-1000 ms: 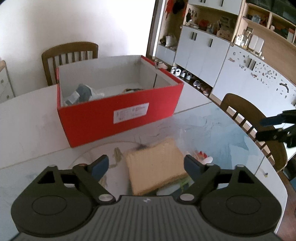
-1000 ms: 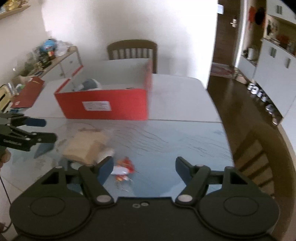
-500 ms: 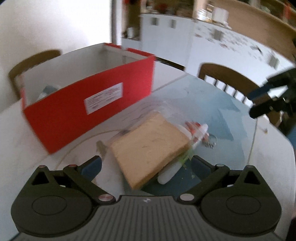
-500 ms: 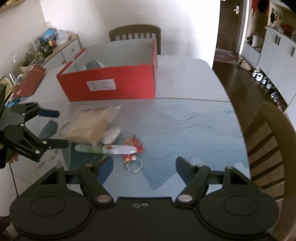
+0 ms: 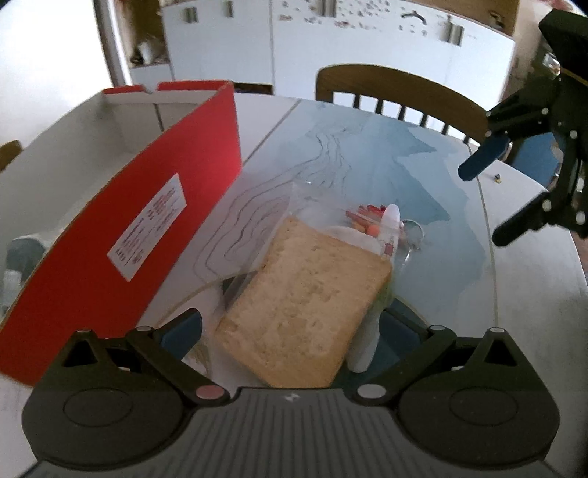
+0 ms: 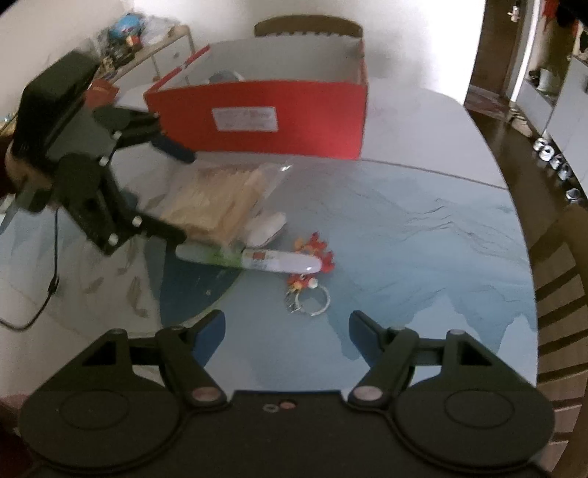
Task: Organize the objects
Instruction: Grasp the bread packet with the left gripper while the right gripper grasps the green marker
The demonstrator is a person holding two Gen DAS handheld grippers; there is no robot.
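A tan spongy block in a clear bag [image 5: 305,305] lies on the glass table top [image 6: 404,235] in front of the red cardboard box [image 5: 147,220]. My left gripper [image 5: 292,325] is open wide and straddles the block, one finger on each side, pads apart from it; in the right wrist view the left gripper [image 6: 178,193] reaches in from the left. Beside the bag [image 6: 220,198] lie a white tube [image 6: 257,259], a small white oval object [image 6: 268,226] and a red keychain with a metal ring [image 6: 308,283]. My right gripper [image 6: 287,323] hangs open and empty just short of the keychain.
The red box [image 6: 275,117] stands open, with a grey-blue item [image 6: 224,77] inside. Wooden chairs [image 5: 397,92] [image 6: 562,257] stand at the table's rounded edge. A cluttered sideboard [image 6: 147,33] is at the back left. A black cable [image 6: 51,286] trails from the left gripper.
The left gripper has rolled, sunk toward the bagged block and opened wider, so its fingers now flank it. The right gripper has come down closer to the keychain and tube.
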